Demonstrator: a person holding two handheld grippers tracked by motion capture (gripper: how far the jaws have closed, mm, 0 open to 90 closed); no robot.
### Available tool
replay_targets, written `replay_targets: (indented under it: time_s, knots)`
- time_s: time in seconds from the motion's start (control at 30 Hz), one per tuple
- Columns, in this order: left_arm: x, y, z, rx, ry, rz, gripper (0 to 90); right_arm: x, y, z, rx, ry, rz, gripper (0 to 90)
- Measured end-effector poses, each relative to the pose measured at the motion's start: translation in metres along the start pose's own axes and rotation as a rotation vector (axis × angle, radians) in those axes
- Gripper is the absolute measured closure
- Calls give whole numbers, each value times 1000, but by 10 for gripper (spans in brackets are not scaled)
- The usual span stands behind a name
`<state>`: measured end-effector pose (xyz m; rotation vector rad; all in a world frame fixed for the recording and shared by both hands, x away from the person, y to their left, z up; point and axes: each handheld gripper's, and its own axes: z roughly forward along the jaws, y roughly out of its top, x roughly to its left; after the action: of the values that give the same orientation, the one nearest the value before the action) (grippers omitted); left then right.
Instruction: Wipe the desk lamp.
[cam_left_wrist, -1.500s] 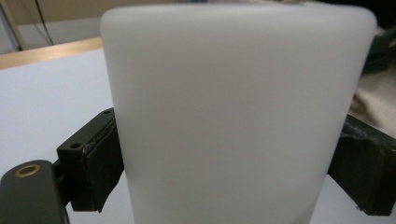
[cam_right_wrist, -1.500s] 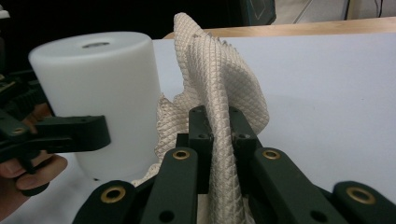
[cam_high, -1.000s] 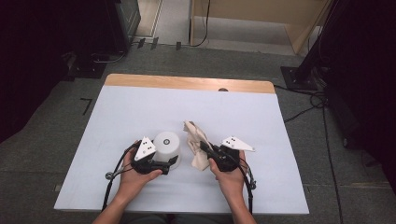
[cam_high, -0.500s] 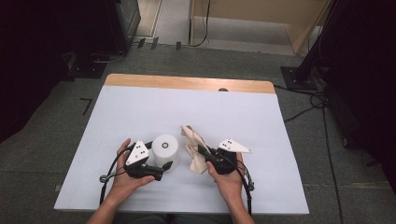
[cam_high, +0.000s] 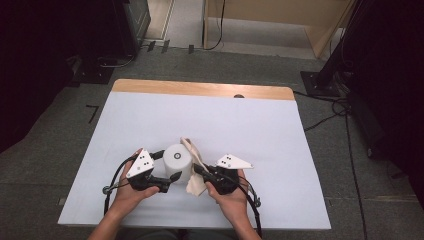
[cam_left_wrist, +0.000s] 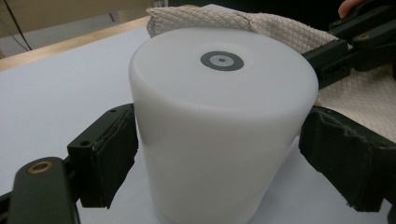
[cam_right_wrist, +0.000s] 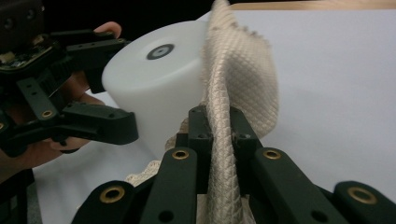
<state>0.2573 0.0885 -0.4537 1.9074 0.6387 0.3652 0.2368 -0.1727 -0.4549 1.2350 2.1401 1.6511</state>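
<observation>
A white cylinder (cam_high: 177, 159) with a grey dot on top stands upright near the table's front edge. My left gripper (cam_high: 169, 165) straddles it. Its jaws have just been closing, and in the left gripper view both pads (cam_left_wrist: 114, 151) rest against the sides of the cylinder (cam_left_wrist: 219, 130). A beige waffle-weave cloth (cam_high: 193, 152) rises beside the cylinder on its right and leans on it. My right gripper (cam_high: 196, 170) is shut on the cloth's edge. In the right gripper view the cloth (cam_right_wrist: 238, 84) runs up from between the closed jaws (cam_right_wrist: 217, 126), with the cylinder (cam_right_wrist: 154, 88) behind it at left.
The pale table (cam_high: 250, 125) has a wooden strip (cam_high: 200, 89) along its far edge. Dark equipment stands and cables (cam_high: 325, 80) sit on the grey floor around it. Both hands rest near the table's front edge.
The left gripper's jaws have come in against the cylinder's sides. The right gripper has carried the cloth leftward, closer to the cylinder.
</observation>
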Motion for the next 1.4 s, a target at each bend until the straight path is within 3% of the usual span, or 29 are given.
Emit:
replay_targets:
  time_s: [0.2,0.33,0.4,0.5,0.6,0.77,0.97,1.07,1.17,1.23,1.33,1.4]
  knots:
    - [2,-1,-2,1,-30,-12,133,3,4,-5,-32,52,4,840]
    - [5,0,-4,7,-42,1,141,12,12,-14,-75,107,-58,841]
    - [7,0,-6,5,-53,4,152,16,12,-14,-65,104,-100,841]
    - [10,0,-10,-9,-60,0,175,15,6,-9,-20,104,-129,840]
    - [11,0,-11,-19,-65,-11,188,13,-5,4,90,121,-163,838]
    - [12,-1,-10,-11,-63,-10,178,14,-25,27,247,87,-197,837]
    - [14,-1,-10,-11,-65,-16,178,15,-28,34,295,95,-197,823]
    - [14,-1,-10,-9,-62,-13,178,11,-25,31,315,104,-221,658]
    - [15,-2,-11,-9,-61,-12,173,1,-18,18,333,130,-232,507]
    - [15,-3,-11,-11,-61,-16,171,-8,-15,9,358,145,-240,470]
    - [18,-4,-11,-7,-58,-20,169,-24,-6,-9,352,107,-244,407]
    - [19,-4,-11,-7,-58,-20,169,-28,1,-18,296,72,-257,363]
